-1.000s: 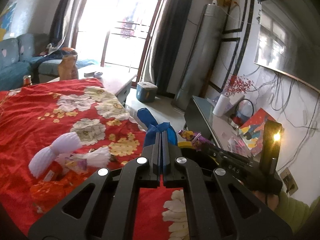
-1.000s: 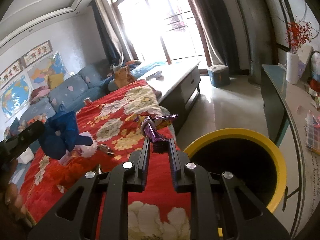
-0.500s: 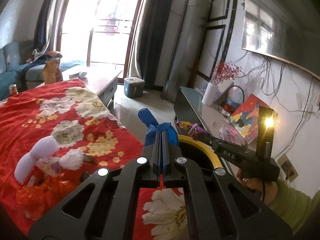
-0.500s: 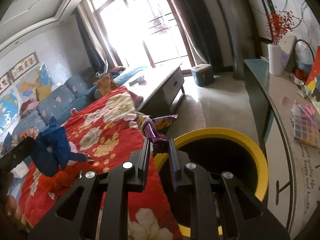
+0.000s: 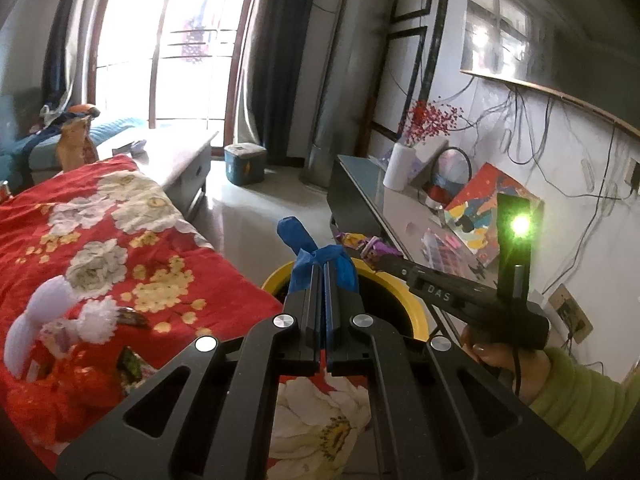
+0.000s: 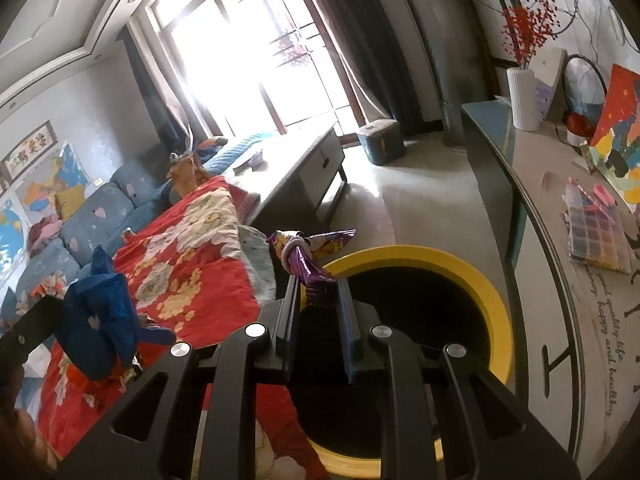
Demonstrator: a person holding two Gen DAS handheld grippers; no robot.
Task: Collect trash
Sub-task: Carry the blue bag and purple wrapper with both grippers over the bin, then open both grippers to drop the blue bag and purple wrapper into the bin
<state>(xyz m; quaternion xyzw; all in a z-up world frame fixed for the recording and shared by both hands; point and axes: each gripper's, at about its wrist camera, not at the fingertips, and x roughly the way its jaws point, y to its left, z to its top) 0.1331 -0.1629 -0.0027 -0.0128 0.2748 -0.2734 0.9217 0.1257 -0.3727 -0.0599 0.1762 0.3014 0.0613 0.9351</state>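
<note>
While both hover over 1 yellow bin (image 6: 496, 304), my left gripper (image 5: 323, 276) pinches 1 blue wrapper (image 5: 308, 246). My right gripper (image 6: 318, 292) clamps 1 purple wrapper (image 6: 304, 258), jaws barely apart.

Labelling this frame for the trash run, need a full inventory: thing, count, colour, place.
bin: 1, yellow rim, black inside, on floor beside the bed
blue wrapper: 1, blue, clamped in left claw
purple wrapper: 1, purple, knotted, clamped in right claw
blanket: 1, red with flowers, on bed
trash pile: several pieces, white and orange, on blanket
vase: 1, white, red sprigs, on side table
storage box: 1, teal, on floor by curtain
left claw: 1, black, shut on blue wrapper
right claw: 1, black, shut on purple wrapper
</note>
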